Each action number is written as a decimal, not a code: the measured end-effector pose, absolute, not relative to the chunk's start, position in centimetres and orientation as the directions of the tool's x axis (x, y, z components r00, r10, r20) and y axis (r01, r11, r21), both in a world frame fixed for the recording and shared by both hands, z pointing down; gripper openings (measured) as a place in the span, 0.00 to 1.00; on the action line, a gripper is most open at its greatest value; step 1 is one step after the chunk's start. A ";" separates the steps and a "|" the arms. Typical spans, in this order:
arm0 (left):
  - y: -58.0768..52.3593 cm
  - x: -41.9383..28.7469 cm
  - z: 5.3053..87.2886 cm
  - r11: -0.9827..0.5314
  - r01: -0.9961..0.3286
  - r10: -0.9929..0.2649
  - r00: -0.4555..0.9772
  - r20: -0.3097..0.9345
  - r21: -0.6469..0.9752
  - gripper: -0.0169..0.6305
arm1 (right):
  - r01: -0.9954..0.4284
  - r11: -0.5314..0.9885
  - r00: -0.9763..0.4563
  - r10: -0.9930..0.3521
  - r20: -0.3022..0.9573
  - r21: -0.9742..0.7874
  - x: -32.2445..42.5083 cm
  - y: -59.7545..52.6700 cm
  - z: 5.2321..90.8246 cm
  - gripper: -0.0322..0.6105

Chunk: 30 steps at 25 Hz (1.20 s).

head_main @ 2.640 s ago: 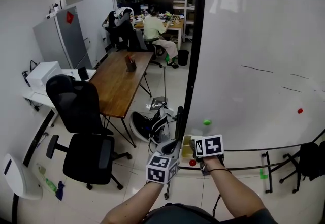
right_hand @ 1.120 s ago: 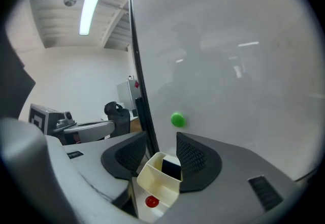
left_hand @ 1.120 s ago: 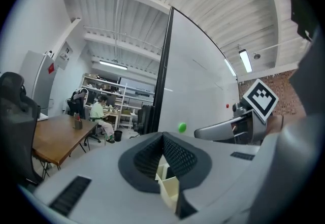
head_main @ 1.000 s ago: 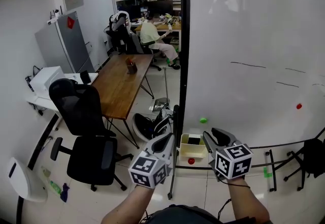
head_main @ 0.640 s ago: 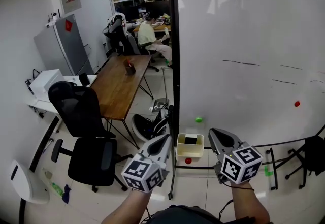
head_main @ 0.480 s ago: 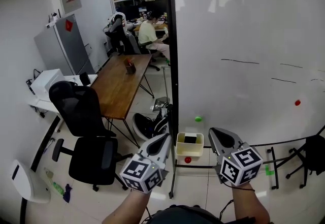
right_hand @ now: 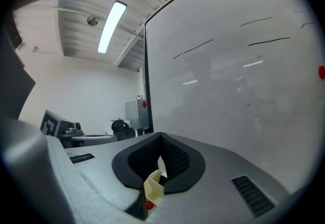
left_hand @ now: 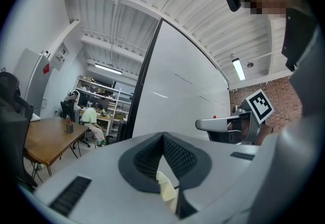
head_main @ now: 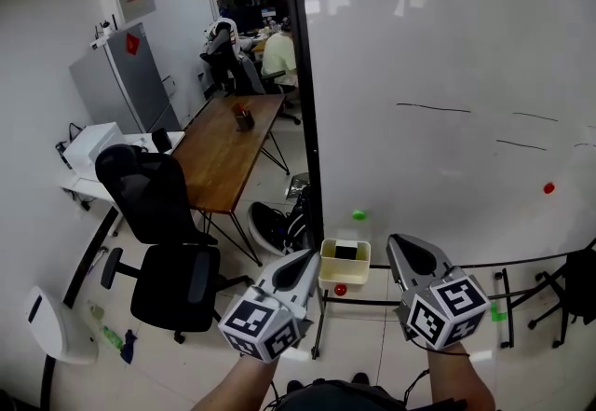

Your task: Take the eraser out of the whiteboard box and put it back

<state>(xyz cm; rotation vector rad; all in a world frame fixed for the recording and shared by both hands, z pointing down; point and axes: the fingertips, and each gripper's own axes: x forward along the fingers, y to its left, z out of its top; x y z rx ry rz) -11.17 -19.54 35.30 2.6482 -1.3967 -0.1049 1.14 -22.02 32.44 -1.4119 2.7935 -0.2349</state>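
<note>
Left tongs (head_main: 304,259) and right tongs (head_main: 403,247) point level toward the whiteboard (head_main: 447,74) in the head view, both clenched on nothing. The cream box (head_main: 343,273) sits between their tips by the board's lower edge. It is at three o'clock from the left tips and nine o'clock from the right, apart from both. The black eraser (head_main: 345,252) lies inside the box. A red magnet (head_main: 341,289) sits at the box's six o'clock and a green magnet (head_main: 358,214) at its twelve.

In the left gripper view, the left tongs (left_hand: 163,135) are pressed together and empty. A corner of the box (left_hand: 167,193) shows at six o'clock under the tips, and the right tongs (left_hand: 199,125) at three o'clock.

In the right gripper view, the right tongs (right_hand: 161,136) are likewise clamped shut on nothing. The box (right_hand: 152,187) shows at six o'clock beneath them, with the red magnet (right_hand: 149,204) just below it.
</note>
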 end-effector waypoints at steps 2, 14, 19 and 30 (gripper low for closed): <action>-19.2 -10.0 35.5 -0.557 -0.810 -0.824 0.567 0.002 0.181 0.06 | -0.799 0.585 -0.597 -0.800 0.061 -0.141 2.4 -21.8 32.6 0.07; -15.3 -2.5 36.8 -0.526 -0.833 -0.840 0.541 0.050 0.168 0.06 | -0.782 0.605 -0.610 -0.793 -0.020 -0.147 10.3 -19.2 31.8 0.07; -12.9 -2.6 36.3 -0.542 -0.820 -0.830 0.556 0.034 0.181 0.06 | -0.821 0.552 -0.555 -0.831 -0.020 -0.148 11.3 -16.4 31.1 0.07; -9.1 0.7 35.6 -0.603 -0.760 -0.786 0.618 -0.018 0.242 0.06 | -0.901 0.426 -0.429 -0.903 0.021 -0.080 17.8 -10.8 30.6 0.07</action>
